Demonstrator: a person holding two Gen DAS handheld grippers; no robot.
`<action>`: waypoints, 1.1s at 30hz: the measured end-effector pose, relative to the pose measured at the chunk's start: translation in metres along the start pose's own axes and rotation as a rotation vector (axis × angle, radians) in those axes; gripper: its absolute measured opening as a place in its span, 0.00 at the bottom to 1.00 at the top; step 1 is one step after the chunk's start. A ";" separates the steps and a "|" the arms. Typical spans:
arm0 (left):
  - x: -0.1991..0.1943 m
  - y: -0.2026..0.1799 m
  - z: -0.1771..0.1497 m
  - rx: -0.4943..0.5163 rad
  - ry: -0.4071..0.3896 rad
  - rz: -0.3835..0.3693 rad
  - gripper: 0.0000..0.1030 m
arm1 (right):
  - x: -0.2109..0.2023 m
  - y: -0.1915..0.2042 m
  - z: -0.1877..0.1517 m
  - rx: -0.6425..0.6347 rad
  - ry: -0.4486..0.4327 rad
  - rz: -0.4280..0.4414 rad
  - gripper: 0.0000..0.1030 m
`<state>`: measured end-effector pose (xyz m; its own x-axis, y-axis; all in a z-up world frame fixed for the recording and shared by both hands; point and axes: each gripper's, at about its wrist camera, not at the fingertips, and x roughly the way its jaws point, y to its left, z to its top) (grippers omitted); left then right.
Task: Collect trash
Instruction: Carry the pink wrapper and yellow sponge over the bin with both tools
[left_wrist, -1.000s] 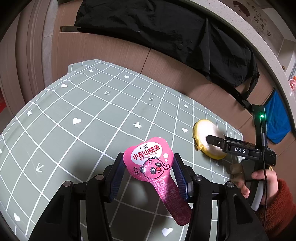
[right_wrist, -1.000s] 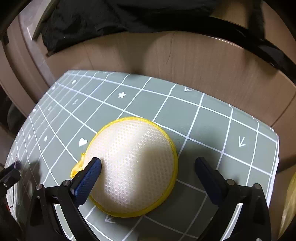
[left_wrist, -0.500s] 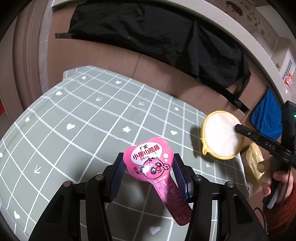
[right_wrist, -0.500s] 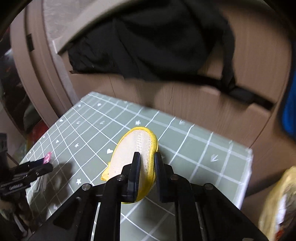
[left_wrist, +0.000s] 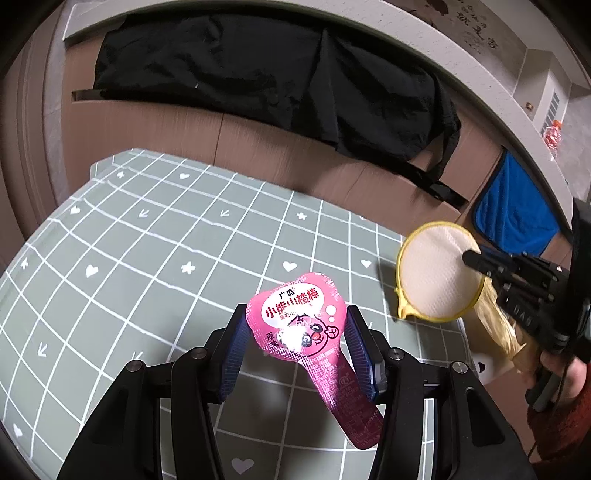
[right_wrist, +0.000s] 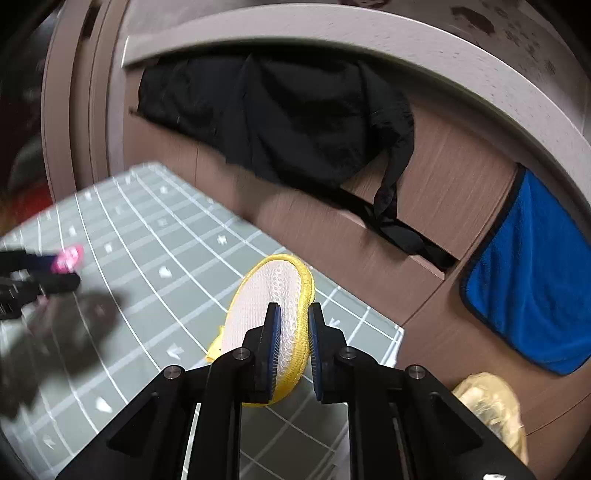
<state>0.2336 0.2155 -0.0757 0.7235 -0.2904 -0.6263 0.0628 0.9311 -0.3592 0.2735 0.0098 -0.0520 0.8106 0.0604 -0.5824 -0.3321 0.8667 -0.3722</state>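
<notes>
**While both grippers hold trash above the green mat**

While the left gripper (left_wrist: 295, 343) is clamped on a pink wrapper (left_wrist: 306, 343), the right gripper (right_wrist: 293, 354) is clamped on a round sponge (right_wrist: 273, 295). The wrapper is glossy, with a wide heart-shaped head, white Chinese letters, a cartoon face and a long narrow tail. The tail runs back between the blue pads (left_wrist: 360, 354), so its end is partly covered. The sponge is white mesh with a yellow rim; it is held upright above the right edge of the green mat (left_wrist: 155, 266). Behind the mat a black garment (left_wrist: 280, 92) hangs over a brown cabinet (right_wrist: 450, 206), and right of the mat a blue towel (right_wrist: 532, 273) hangs. Below the towel a yellowish bag (right_wrist: 491, 406) is blurred and cut off.
</notes>
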 end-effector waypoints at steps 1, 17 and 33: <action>0.001 0.001 -0.001 -0.002 0.004 0.002 0.51 | 0.001 0.004 -0.004 -0.016 0.010 0.001 0.13; -0.006 0.017 0.000 -0.018 0.004 0.041 0.51 | 0.020 0.027 -0.013 0.156 0.089 0.332 0.15; 0.000 -0.138 0.035 0.206 -0.104 -0.041 0.51 | -0.052 -0.077 -0.030 0.331 -0.147 0.256 0.13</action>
<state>0.2489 0.0943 -0.0015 0.7839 -0.3147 -0.5352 0.2252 0.9475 -0.2272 0.2427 -0.0751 -0.0149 0.7900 0.3432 -0.5081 -0.3787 0.9248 0.0360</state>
